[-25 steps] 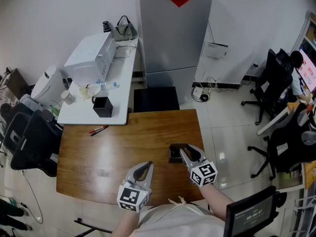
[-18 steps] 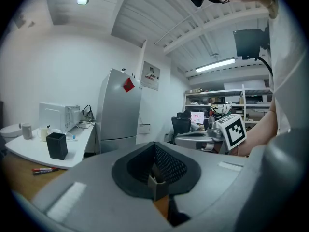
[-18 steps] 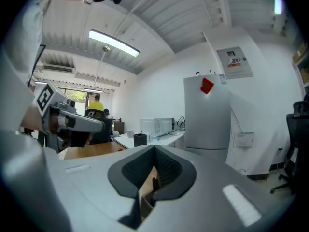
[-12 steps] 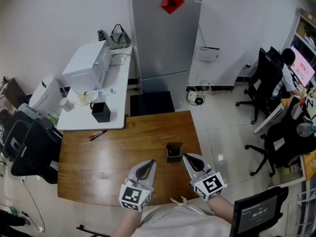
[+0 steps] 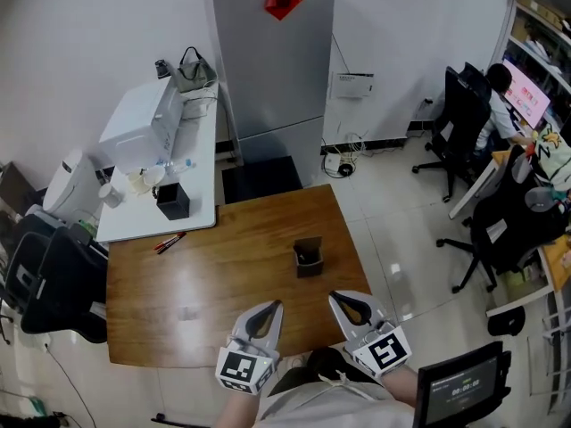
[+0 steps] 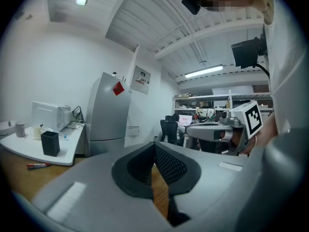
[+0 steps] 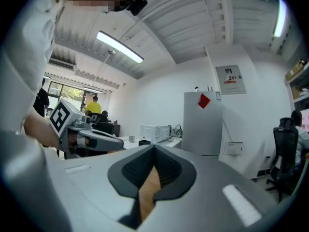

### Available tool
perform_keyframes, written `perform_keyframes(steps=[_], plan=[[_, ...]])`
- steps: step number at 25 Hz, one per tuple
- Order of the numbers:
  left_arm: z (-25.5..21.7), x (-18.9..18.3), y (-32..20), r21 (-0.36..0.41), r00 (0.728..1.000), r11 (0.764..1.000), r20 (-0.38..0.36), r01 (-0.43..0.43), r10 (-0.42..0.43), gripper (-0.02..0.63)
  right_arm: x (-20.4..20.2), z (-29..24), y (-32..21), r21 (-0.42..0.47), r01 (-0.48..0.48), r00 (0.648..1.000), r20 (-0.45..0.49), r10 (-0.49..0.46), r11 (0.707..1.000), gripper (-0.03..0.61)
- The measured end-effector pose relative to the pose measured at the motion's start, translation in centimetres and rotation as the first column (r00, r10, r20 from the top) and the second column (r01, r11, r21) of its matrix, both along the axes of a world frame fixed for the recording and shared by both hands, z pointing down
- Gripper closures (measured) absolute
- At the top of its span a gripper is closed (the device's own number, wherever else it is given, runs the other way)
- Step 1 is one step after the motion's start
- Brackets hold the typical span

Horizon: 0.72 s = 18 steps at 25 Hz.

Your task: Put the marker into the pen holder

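Two grey plastic grippers, the left gripper and the right gripper, have their jaws closed tip to tip, with nothing between them. One black square pen holder stands on the glossy wooden table at 12 o'clock from them; what is inside it cannot be made out. Two thin red markers lie flat at 10 o'clock, with their long axis toward 2 o'clock.

Office: black swivel chairs, lit monitor, wooden desk.

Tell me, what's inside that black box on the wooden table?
The pen holder shows only a dark interior from above; whether anything stands inside is too small to tell.
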<state>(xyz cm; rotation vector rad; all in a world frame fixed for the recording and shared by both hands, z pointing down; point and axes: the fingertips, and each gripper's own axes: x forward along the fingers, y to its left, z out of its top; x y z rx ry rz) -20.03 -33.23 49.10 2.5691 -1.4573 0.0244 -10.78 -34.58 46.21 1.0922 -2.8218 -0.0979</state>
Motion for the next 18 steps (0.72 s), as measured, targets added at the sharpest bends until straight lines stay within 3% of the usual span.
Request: perform_keyframes(steps=[5,12,18], plan=[[-0.7,2.1,2.9,0.023,1.000,1.000,-0.009,-0.022,0.022,0.597,-2.0,-2.0,4.9,0.090,0.084,0.996,0.014,-0.085,0.992,0.580],[-2.1,4.5,9.3,0.085,0.999,0.996,0.016,0.026,-0.028,0.597,0.8,-1.1,10.3,0.064,0.091,0.996,0.021,-0.092,0.994,0.580],[-2.0,8.2,17.5,0.076,0.996,0.993,-0.008,0.088,-0.087,0.597,4.4,0.0,17.5,0.033,0.106,0.994,0.037,-0.107,0.994,0.580]])
